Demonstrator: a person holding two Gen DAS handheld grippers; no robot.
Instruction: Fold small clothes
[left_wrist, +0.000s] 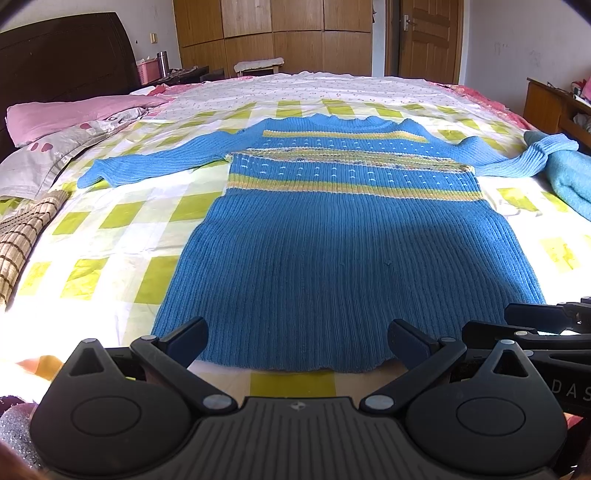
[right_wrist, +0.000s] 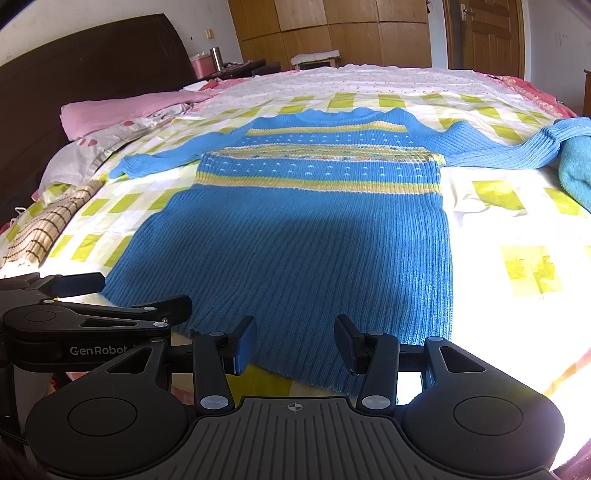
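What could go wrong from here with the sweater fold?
1. Both grippers, left and right, sit open at the sweater hem; a shallow pinch may catch only the top layer of the thick ribbed knit.
2. The far right sleeve lies against a teal cloth; folding that sleeve in could drag the cloth along.
3. The checked sheet under the hem could get pinched too.

Bed spread with white and lime-green checked sheet (left_wrist: 122, 236); pink pillow (left_wrist: 70, 114) by dark wooden headboard (left_wrist: 66, 55); brown plaid cloth (left_wrist: 26, 236) at left edge; wooden wardrobe (left_wrist: 273, 33) and door (left_wrist: 428, 37) beyond.
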